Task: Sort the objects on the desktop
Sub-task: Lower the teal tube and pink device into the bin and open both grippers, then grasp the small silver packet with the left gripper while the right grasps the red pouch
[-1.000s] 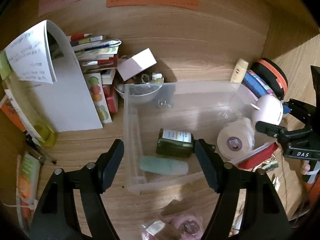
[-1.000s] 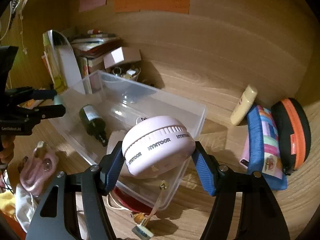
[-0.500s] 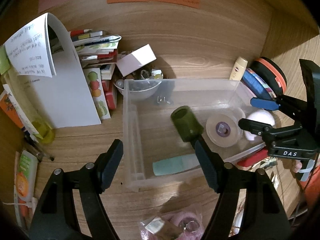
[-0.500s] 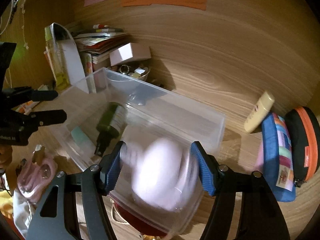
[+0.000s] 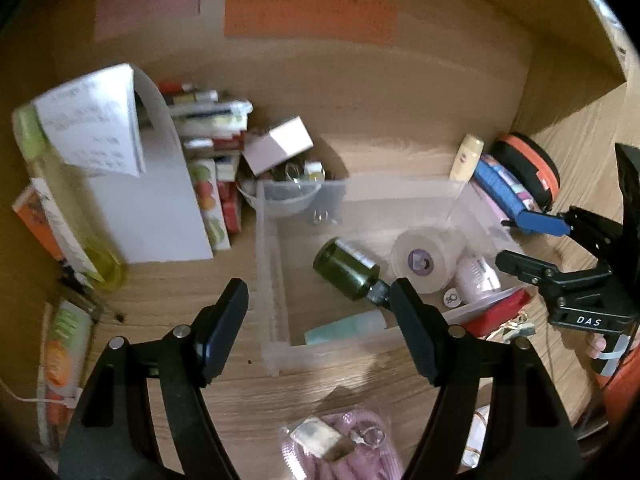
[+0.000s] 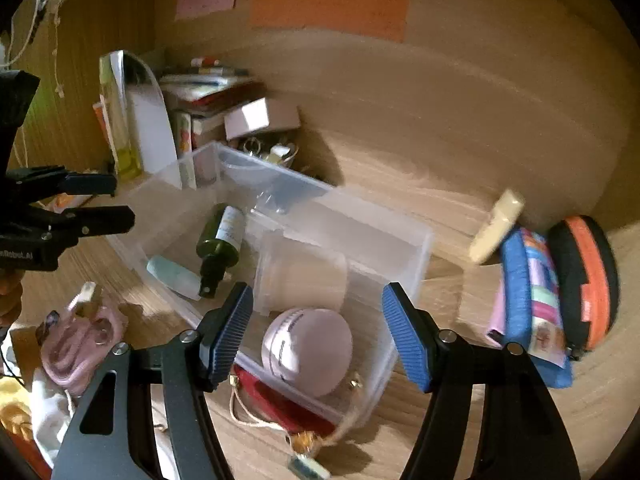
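Observation:
A clear plastic bin [image 5: 267, 280] [image 6: 416, 248] sits on the wooden desk. Inside lie a dark green bottle [image 5: 346, 269] [image 6: 221, 240], a pale teal tube [image 5: 345, 329] [image 6: 172, 276], a white tape roll [image 5: 420, 258] [image 6: 304, 276] and a round pink device [image 5: 478, 280] [image 6: 308, 350]. My right gripper [image 6: 318, 336] is open and empty above the pink device at the bin's near end; it also shows in the left wrist view [image 5: 532, 244]. My left gripper [image 5: 320, 324] is open and empty over the bin's other end; it also shows in the right wrist view [image 6: 120, 200].
Books and papers [image 5: 160, 184], a white box [image 5: 280, 144] over a bowl of small items stand behind the bin. A cream tube [image 6: 496, 226], blue pouch [image 6: 528, 300] and orange-black case [image 6: 588, 280] lie right. A pink item [image 5: 340, 448] and red object [image 6: 280, 400] lie nearby.
My right gripper let go of the round pink device, which dropped into the bin. The green bottle rolled and turned inside the bin. Both views shifted back a little.

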Demonstrator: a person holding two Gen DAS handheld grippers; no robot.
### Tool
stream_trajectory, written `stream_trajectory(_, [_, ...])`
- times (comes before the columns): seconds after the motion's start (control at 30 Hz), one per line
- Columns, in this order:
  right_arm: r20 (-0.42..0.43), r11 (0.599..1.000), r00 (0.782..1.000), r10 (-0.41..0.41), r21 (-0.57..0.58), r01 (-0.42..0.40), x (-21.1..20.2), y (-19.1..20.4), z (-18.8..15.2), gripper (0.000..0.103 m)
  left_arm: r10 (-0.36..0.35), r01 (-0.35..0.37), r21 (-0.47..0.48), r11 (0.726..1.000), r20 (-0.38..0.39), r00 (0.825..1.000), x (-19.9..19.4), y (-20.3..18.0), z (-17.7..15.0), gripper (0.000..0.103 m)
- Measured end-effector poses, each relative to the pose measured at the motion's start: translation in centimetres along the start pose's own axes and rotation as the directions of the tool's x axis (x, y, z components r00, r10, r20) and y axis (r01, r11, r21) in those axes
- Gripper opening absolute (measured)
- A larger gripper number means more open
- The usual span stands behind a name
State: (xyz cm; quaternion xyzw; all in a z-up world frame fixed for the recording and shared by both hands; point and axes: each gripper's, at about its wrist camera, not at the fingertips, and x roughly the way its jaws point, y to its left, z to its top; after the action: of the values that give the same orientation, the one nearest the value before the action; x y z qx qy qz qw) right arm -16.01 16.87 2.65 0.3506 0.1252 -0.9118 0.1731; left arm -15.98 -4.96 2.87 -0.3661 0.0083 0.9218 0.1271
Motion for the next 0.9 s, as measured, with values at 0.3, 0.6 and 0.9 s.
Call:
stream_trajectory(0.3, [0.02,0.999,1.0,-0.018,0.04,0.017,-3.0,-0.4,-2.0,0.064,0.045,-0.045,0.009,0.999,0.003,0.999,-2.7,0.8,-1.9,0.074])
stream_trajectory(0.6, [-0.064,0.997,0.998,0.005,0.081,0.0,-2.3,-0.6,-5.5,0.065,0.059,-0.057,0.022,0.998,-0.1,0.993,-2.1,1.8,-7.1,0.074])
stream_trajectory(0.9, [-0.149,0.989,0.986,0.072,0.14,-0.051,0.8,-0.3,-7.7,0.064,0.054,-0.039,0.104,0.994,-0.148,0.988,-1.1,0.5,-9.6,0.074])
